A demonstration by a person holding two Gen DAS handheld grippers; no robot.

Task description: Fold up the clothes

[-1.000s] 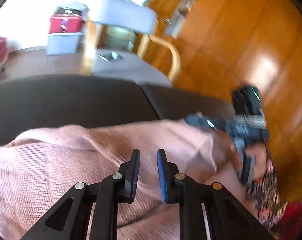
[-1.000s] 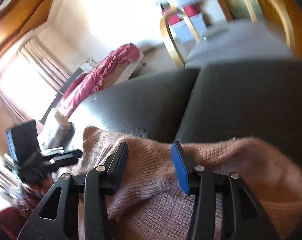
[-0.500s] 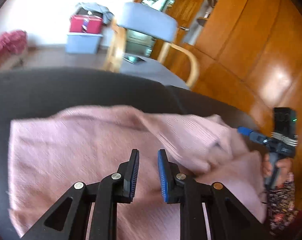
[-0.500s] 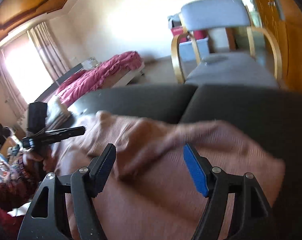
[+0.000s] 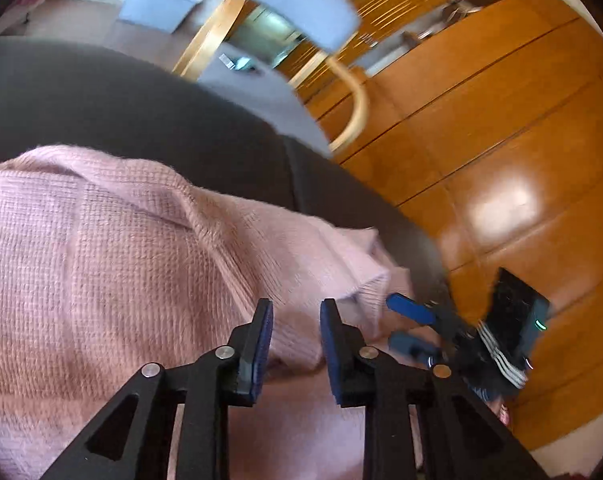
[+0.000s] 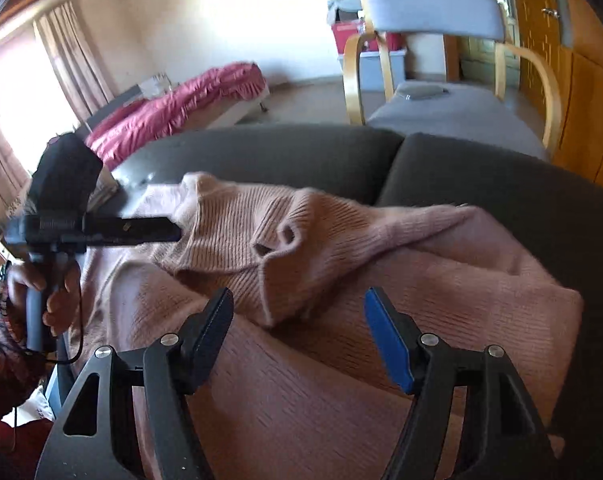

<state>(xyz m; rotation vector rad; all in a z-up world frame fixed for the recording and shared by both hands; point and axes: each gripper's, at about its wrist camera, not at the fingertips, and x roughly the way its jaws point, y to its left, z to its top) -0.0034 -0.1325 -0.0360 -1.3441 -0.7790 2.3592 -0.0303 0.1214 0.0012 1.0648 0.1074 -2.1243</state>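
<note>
Left gripper (image 5: 296, 320): jaws, near closed a second ago, now opening, with nothing between them. Right gripper (image 6: 299, 312): jaws wider than a second ago, empty, pulled back from the knit. Pink sweater (image 6: 341, 340): was bunched near the sofa's (image 6: 501, 184) back edge, now spread flatter over the seat, one sleeve (image 6: 237, 232) folded across the body (cuff opening faces the right wrist view). In the left view the right gripper has dropped lower, toward the seat's right edge.
</note>
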